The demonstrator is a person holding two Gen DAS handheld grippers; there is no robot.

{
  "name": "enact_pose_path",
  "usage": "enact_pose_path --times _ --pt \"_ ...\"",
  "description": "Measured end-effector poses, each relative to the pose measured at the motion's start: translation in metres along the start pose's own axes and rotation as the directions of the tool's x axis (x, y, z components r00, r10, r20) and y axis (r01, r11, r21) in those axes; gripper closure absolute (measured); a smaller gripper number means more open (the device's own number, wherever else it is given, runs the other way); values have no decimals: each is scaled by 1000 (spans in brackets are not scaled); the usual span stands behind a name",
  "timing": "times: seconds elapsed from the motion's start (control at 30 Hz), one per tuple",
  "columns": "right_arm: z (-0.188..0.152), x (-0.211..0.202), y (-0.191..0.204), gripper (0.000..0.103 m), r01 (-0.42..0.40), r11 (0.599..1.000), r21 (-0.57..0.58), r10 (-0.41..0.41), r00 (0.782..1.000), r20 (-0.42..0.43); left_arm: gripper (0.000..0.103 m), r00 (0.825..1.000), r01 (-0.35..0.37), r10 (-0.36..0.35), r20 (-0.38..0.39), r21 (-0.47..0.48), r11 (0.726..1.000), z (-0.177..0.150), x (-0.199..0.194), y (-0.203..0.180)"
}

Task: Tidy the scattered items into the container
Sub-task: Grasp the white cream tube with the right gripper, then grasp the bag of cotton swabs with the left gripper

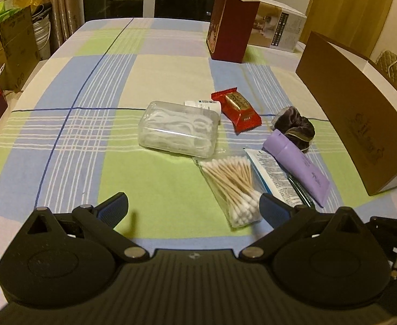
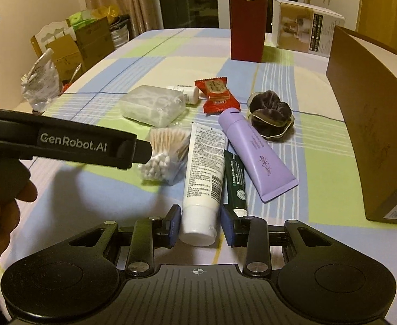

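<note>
Scattered items lie on the checked tablecloth: a clear box of floss picks (image 1: 178, 130) (image 2: 152, 105), a bag of cotton swabs (image 1: 232, 187) (image 2: 166, 153), a red snack packet (image 1: 237, 109) (image 2: 217, 96), a small white bottle (image 2: 186, 92), a dark scrunchie (image 1: 295, 130) (image 2: 271, 116), a purple tube (image 1: 298, 165) (image 2: 255, 153), a white tube (image 2: 202, 184) and a green tube (image 2: 235, 181). The brown box (image 1: 360, 113) (image 2: 371, 124) stands at the right. My left gripper (image 1: 194, 208) is open and empty, near the swabs. My right gripper (image 2: 200, 226) has its jaws around the white tube's cap end, not visibly pressing.
A dark red carton (image 1: 232, 32) (image 2: 248, 27) and a white printed box (image 1: 279, 27) (image 2: 306, 27) stand at the table's far side. Cardboard boxes and bags (image 1: 6, 48) sit beyond the left edge. The left gripper's body (image 2: 71, 142) crosses the right wrist view.
</note>
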State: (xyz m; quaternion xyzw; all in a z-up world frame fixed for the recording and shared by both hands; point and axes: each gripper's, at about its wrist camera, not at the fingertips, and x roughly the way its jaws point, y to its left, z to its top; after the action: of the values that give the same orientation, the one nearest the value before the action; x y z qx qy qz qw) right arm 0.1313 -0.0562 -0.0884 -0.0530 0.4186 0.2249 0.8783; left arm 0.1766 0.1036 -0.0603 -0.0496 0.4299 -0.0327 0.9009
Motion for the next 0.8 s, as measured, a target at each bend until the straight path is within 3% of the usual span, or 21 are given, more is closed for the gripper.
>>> enact_pose_path --times 0.17,0.5,0.57,0.63,0.8 --pt "2 3 -3 71 20 1000 -13 -20 1000 12 3 1000 12 -12 -3 22 1000 0 2 -5" --pt "-7 -12 -24 72 68 997 -21 -68 998 -1 13 997 70 -68 -33 72 995 2 22 -25" --pt "-8 -12 -24 72 68 997 -21 -68 998 -4 17 997 72 -69 -40 87 994 3 29 -31" --pt "-8 -11 -25 72 66 998 -19 -67 998 -5 28 997 69 -66 -39 100 993 4 35 -36" --pt "-9 -11 -26 72 64 998 -21 -64 998 -1 39 1000 24 -23 -7 167 986 4 42 -47"
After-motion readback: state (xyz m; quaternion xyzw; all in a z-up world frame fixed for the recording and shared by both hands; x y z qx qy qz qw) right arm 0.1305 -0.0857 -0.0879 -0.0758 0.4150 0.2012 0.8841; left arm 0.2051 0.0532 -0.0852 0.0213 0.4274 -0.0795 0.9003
